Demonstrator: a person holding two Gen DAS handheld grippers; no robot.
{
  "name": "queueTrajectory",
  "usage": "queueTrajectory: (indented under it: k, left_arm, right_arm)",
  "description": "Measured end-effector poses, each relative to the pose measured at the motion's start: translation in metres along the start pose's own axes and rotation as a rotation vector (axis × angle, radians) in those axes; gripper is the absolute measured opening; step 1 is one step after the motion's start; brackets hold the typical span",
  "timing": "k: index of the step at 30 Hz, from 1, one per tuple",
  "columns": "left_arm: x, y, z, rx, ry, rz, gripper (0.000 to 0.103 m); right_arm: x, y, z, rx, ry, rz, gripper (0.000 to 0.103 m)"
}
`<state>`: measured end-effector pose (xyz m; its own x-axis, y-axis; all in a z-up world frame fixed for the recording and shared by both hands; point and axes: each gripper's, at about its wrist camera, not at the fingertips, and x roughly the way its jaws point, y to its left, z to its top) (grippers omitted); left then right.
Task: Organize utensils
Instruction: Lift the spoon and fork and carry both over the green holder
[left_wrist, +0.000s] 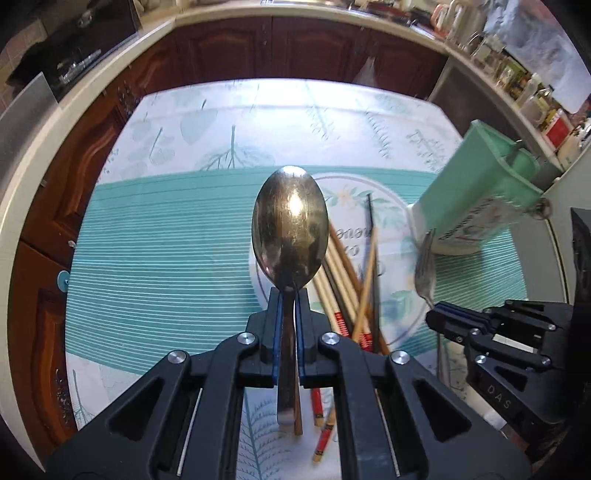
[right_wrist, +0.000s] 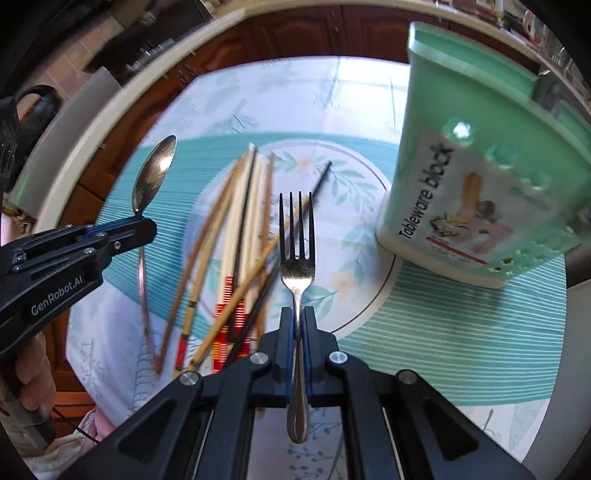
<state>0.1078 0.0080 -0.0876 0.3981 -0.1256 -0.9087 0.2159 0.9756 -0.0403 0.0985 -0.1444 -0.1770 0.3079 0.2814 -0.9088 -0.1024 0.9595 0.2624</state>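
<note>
My left gripper (left_wrist: 287, 291) is clamped on a spoon (left_wrist: 290, 229), pads pinching the handle just below the bowl. The spoon's long axis runs straight along the fingers, bowl pointing away from me and out past the tips, handle end trailing back under the gripper. It hangs above the table, not touching it.

My right gripper (right_wrist: 298, 314) is closed on a fork (right_wrist: 297, 266), gripped at mid-handle. Same layout: tines point forward and away from me, rounded handle end sticks back toward the camera. It is also held over the table.

Under and between both grippers lies a loose pile of chopsticks (right_wrist: 236, 236) on the tablecloth (left_wrist: 166, 236). They cross each other and fan out with thin tips mostly away from me; some have red banded ends on my side. One dark chopstick (right_wrist: 320, 181) angles off to the right.

Further right stands a green utensil holder (right_wrist: 480, 155), labelled "Tableware block", upright on the cloth, well apart from the pile. Nothing sits between the fork and the holder.

Beyond the table edge are dark wood cabinets (left_wrist: 314, 48) and a counter (left_wrist: 517, 70) crowded with jars, too blurred to tell apart.
</note>
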Motion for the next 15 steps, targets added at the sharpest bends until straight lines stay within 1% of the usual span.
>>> queueTrajectory:
  k: [5,7,12,15]
  left_arm:
    - [-0.045,-0.008,-0.009,0.027,-0.092,-0.034,0.004]
    - [-0.062,-0.016,-0.008,0.038,-0.124,-0.063,0.004]
    - [-0.104,-0.035,0.000,0.072,-0.197,-0.119,0.004]
    - [-0.135,-0.048,0.012,0.104,-0.254,-0.161,0.004]
  right_arm:
    - [-0.027,0.000,-0.014,0.002,-0.096,0.037,0.004]
    - [-0.039,-0.001,-0.017,-0.002,-0.136,0.039,0.004]
    - [-0.070,0.000,-0.016,-0.011,-0.248,0.038,0.004]
    - [-0.096,-0.005,-0.013,-0.011,-0.338,0.024,0.004]
